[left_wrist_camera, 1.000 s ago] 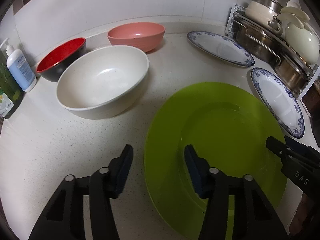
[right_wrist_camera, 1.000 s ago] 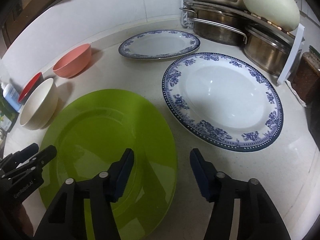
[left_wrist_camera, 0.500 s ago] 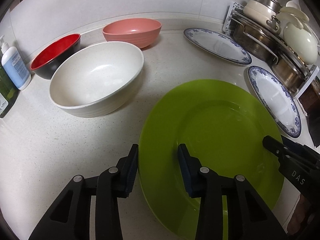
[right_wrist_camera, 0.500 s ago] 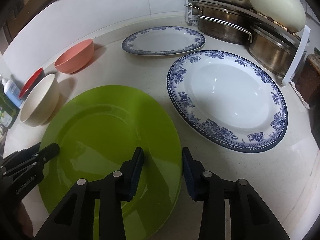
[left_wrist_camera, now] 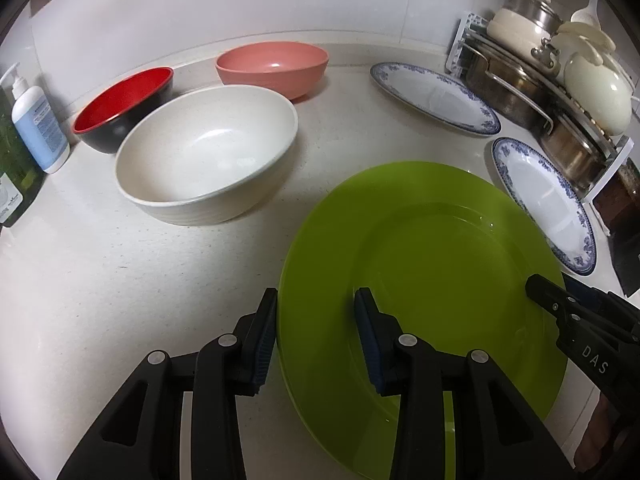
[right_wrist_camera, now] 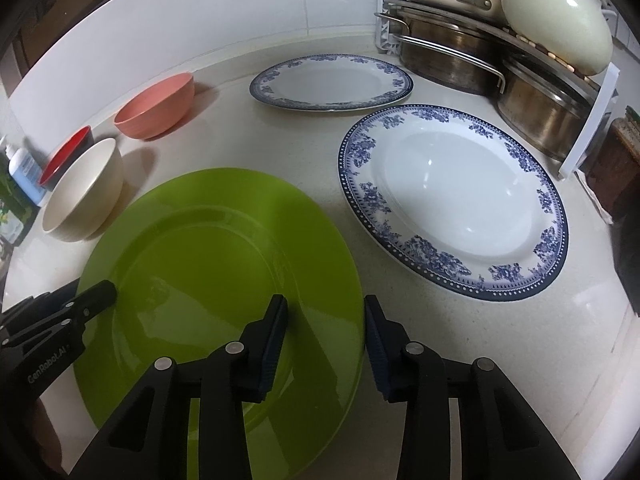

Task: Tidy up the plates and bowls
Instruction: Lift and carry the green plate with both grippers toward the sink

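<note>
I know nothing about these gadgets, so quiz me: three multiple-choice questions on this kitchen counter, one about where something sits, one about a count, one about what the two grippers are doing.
1. Where is the cream bowl?
A. Left of the green plate
B. On the pot rack
C. Stacked on a blue-rimmed plate

2. How many bowls are on the counter?
A. Two
B. Three
C. Five

3. What are the left gripper and right gripper doing?
A. Each lifts a bowl
B. Both hang far above the counter
C. Each straddles an opposite edge of the green plate

Answers:
1 A: in the left wrist view it sits to the plate's left.
2 B: cream, red and pink.
3 C: each has one finger over the plate, one outside its rim; their jaws have just been closing.
</note>
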